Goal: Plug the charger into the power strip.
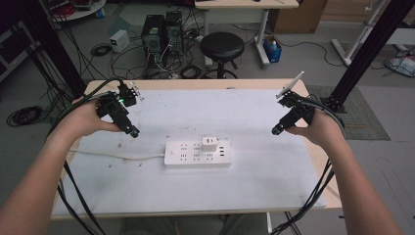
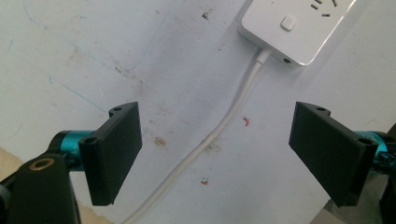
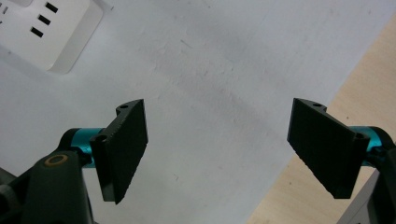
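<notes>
The white power strip (image 1: 197,153) lies flat near the middle of the desk (image 1: 254,181), a white charger (image 1: 209,144) plugged into its top, its cord (image 1: 117,156) trailing left; farther back, the left hand-held gripper (image 1: 133,131) and right hand-held gripper (image 1: 277,130) hover apart on either side, jaws spread, empty; beyond the desk stands a black stool (image 1: 221,47).

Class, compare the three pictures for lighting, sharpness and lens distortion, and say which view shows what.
High view: dim, even light, slightly soft; table edges bow a little. Left gripper view: bright and sharp on the power strip and its cord. Right gripper view: the white surface looks greyer, with a soft shadow band; the jaws are crisp.
</notes>
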A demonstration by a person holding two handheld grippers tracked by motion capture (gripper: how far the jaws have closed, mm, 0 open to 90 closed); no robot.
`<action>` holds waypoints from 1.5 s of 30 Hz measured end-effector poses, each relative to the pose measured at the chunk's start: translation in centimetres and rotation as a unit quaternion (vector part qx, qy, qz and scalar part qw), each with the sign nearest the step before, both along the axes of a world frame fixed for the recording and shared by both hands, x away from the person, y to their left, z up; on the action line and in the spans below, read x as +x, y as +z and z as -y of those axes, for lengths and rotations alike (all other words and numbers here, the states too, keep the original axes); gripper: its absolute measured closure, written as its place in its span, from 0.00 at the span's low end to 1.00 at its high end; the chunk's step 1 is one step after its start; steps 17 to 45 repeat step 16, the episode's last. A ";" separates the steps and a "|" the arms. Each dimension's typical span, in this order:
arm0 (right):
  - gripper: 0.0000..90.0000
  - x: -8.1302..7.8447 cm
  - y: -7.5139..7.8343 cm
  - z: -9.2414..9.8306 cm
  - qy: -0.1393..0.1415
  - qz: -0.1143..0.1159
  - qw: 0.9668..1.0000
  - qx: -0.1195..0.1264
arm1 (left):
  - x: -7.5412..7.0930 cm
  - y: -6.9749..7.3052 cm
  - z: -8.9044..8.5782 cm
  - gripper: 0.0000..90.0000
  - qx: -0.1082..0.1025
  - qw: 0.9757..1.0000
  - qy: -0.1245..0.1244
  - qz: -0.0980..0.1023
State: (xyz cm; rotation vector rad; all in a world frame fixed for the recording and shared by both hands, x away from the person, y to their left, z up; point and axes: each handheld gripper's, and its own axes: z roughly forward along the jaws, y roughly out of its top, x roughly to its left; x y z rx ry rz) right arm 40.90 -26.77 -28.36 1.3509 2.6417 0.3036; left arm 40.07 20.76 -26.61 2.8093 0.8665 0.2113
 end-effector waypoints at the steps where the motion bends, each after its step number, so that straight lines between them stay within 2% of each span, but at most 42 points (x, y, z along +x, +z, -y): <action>1: 0.22 0.0 0.0 0.0 -0.001 -0.001 1.000 -0.001 | 0.0 0.0 0.1 0.19 0.000 1.000 0.000 0.000; 10: 0.22 0.1 -0.2 -0.3 0.007 -0.001 1.000 -0.002 | 0.3 -0.4 1.0 0.19 0.009 1.000 -0.014 -0.001; 12: 0.22 0.1 -0.1 -0.2 0.000 -0.004 1.000 -0.004 | 0.3 -0.4 1.0 0.19 0.008 1.000 -0.012 -0.001; 45: 0.22 0.2 -0.1 0.0 0.002 -0.002 1.000 0.000 | 0.5 -0.3 0.9 0.19 0.007 1.000 -0.013 0.001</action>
